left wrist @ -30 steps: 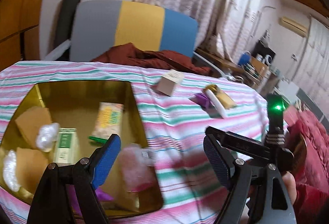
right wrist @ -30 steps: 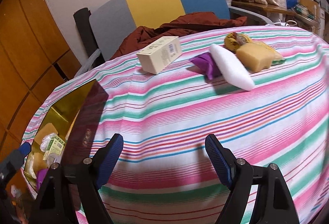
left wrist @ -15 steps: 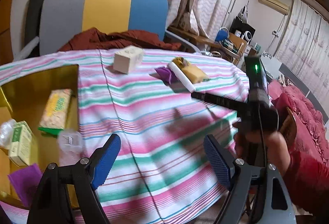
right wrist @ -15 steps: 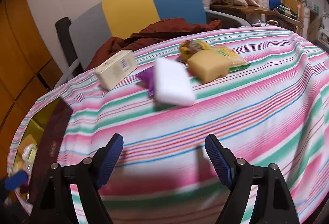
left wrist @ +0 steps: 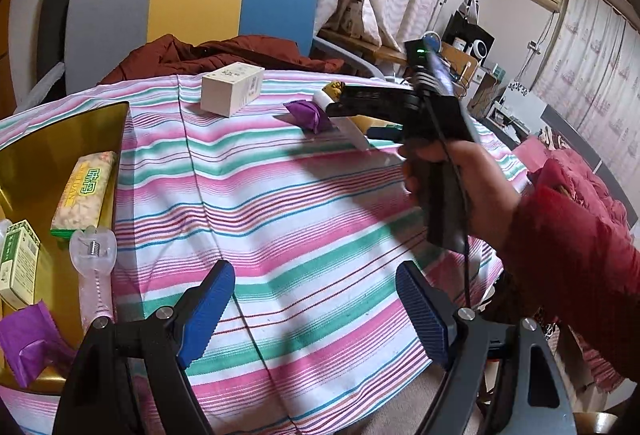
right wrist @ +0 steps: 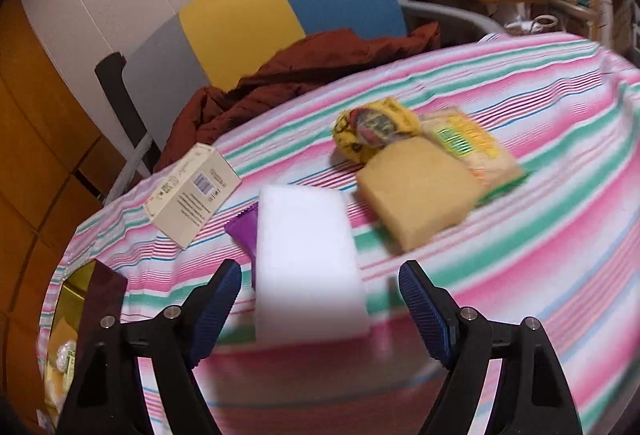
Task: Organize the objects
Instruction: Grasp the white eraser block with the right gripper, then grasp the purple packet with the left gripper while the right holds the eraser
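1. The gold box (left wrist: 60,139), at 9 o'clock on the desk (left wrist: 320,219) in the left wrist view, already holds part of the load: a snack pack (left wrist: 82,195), a green carton (left wrist: 18,263), a clear bottle (left wrist: 94,255) and a purple pouch (left wrist: 30,335).
2. Left to sort, by my reckoning, is the cluster at 12 to 1 o'clock in the right wrist view: white sponge (right wrist: 308,267), tan block (right wrist: 416,191), cream carton (right wrist: 192,195), noodle pack (right wrist: 468,143), yellow wrapper (right wrist: 372,131) and purple packet (right wrist: 244,231).
3. The sponge looks soft-edged and oblong, though blur may flatter it. It lies between the right gripper's (right wrist: 320,311) fingers; the jaws are closing but not yet pressing.
4. The left gripper (left wrist: 316,311) hangs wide and empty over bare cloth at 6 o'clock.
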Available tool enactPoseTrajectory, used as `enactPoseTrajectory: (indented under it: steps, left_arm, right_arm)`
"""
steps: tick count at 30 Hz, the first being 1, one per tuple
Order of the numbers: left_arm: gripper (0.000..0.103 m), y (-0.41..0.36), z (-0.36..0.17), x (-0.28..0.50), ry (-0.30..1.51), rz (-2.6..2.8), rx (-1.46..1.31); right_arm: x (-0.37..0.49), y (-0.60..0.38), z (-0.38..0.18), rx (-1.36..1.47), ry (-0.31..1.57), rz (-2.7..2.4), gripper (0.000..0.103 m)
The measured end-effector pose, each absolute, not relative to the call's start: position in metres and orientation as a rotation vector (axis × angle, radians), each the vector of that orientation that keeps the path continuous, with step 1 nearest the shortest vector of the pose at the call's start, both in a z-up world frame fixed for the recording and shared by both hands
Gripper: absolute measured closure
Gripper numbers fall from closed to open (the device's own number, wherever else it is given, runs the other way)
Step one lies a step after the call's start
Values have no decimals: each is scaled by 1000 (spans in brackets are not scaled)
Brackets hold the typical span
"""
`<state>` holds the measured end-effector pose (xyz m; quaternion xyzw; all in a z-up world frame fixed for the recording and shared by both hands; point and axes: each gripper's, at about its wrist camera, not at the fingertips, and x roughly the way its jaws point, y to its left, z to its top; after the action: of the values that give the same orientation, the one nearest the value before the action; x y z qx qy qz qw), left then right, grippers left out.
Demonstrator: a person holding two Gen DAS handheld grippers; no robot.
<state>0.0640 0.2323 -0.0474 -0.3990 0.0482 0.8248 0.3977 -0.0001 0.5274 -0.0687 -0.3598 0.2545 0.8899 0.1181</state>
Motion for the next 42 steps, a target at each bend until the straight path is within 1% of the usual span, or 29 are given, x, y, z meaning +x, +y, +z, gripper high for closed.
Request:
enactPoseTrajectory:
  steps: [1, 2, 3, 4, 11, 15, 18, 21, 26, 33, 38, 41, 42]
  left_arm:
    - [19, 232, -48, 64, 123, 2089, -1011]
    - [19, 233, -48, 64, 124, 2090, -1013]
    - [19, 234, -48, 63, 125, 2090, -1017]
    - [19, 235, -48, 62, 125, 2089, -1020]
    - [19, 257, -44, 50, 129, 2079, -1013]
    - [19, 277, -42, 30, 131, 2123, -1023]
    - [19, 293, -44, 5, 92, 2141, -1064]
    - [19, 315, -47, -22, 45, 2148, -1110]
    - [19, 361, -55, -64, 40, 2168, -1172]
    - [19, 416, -64, -99, 76, 2207, -1214]
    - [19, 440, -75, -117, 105, 2231, -1249]
    - [20, 442, -83, -120, 147, 2254, -1193]
    - [24, 440, -86, -120, 167, 2267, -1174]
  right_arm:
    - [-5, 529, -73, -1073, 744, 2603, 27]
    - [-9, 529, -77, -1096, 745, 2603, 38]
    - [-11, 528, -80, -1097, 720, 2609, 45]
    - [-11, 527, -80, -1086, 685, 2620, 45]
    - [13, 526, -73, -1009, 637, 2637, 46]
    - [29, 523, -68, -978, 509, 2555, 46]
    - [41, 532, -73, -959, 531, 2501, 46]
    - [49, 542, -82, -956, 619, 2483, 45]
    - [55, 544, -83, -907, 642, 2497, 45]
    - [56, 543, -87, -873, 649, 2489, 45]
    - [58, 543, -88, -859, 650, 2494, 45]
    - [58, 542, -88, -856, 645, 2494, 45]
    - [58, 542, -88, -856, 641, 2494, 45]
